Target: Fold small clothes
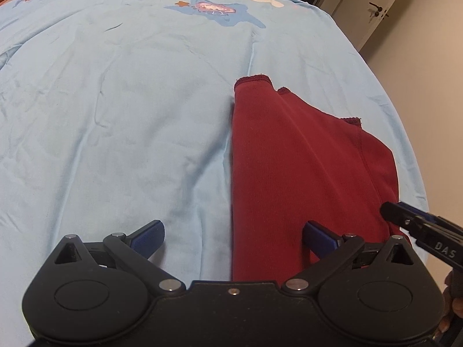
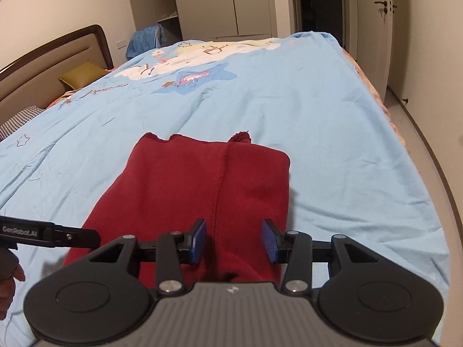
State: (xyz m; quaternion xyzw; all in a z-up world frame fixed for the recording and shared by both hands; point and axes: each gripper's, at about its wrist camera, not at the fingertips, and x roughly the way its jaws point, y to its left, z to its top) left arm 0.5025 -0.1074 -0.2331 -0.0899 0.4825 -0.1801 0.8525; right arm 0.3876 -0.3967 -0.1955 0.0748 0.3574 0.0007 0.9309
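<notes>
Stretching out ahead of both my grippers is a bed covered by a light blue sheet point(image 2: 289, 110), wrinkled, with a cartoon print of white clouds and a blue star point(image 2: 196, 79) toward its far end and a line of cursive script I cannot read. Beyond my right gripper point(image 2: 233, 241), to the far left, stands a brown padded headboard point(image 2: 52, 57) with an olive cushion point(image 2: 82, 76) at its foot; straight ahead are grey wardrobe doors point(image 2: 231, 3), and to the far right a white door with a black handle point(image 2: 382, 3) and a red paper decoration above it. The dark red garment point(image 2: 202, 188) lies folded flat on the sheet directly under and ahead of my right gripper, whose blue pads are spread apart over the cloth without pinching it. My left gripper point(image 1: 233, 237) is spread wide, one pad over bare sheet, the other over the garment's left edge. "GenRobot.AI" reads on the left gripper's side; "DAS" on the right's.
</notes>
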